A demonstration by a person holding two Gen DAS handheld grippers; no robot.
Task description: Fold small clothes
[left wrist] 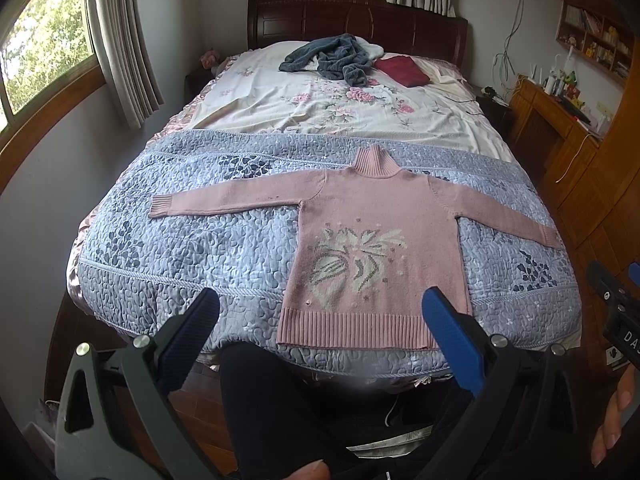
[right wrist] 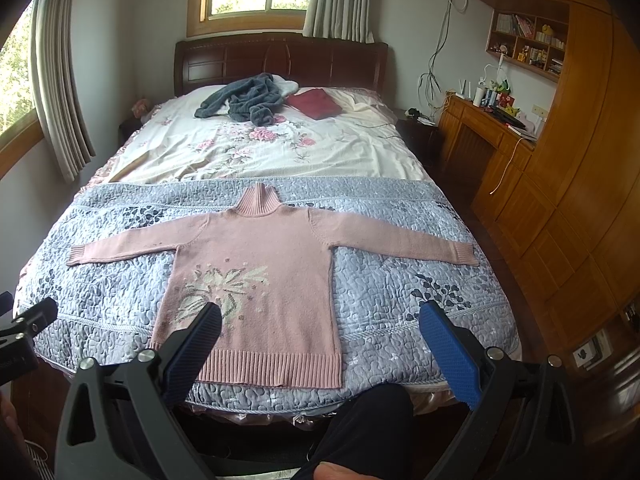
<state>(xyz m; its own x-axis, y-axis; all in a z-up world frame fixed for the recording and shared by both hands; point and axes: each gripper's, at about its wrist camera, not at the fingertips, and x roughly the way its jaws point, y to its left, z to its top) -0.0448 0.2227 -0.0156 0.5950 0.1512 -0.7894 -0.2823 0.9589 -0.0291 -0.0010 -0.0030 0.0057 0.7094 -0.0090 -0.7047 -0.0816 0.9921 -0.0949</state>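
At the far left a window with grey curtains lets in daylight beside the bed. The left gripper hangs above the foot of the bed with its jaws spread wide and nothing between them; its dark left finger sits over the quilt and its blue right finger overlaps the sweater's hem in the left wrist view. A pink turtleneck sweater lies flat and face up on the grey-blue quilted bedspread, collar toward the headboard, both sleeves stretched straight out to the sides, ribbed hem near the foot edge. A pale leaf motif is knitted into its front. Further up, on the floral sheet, a crumpled grey-blue garment rests just beside a folded dark red cloth. The right gripper is likewise held wide apart and empty, poised over the sweater's lower right part. The person's dark trouser legs show below. At the right stand a wooden desk and wooden cabinets.
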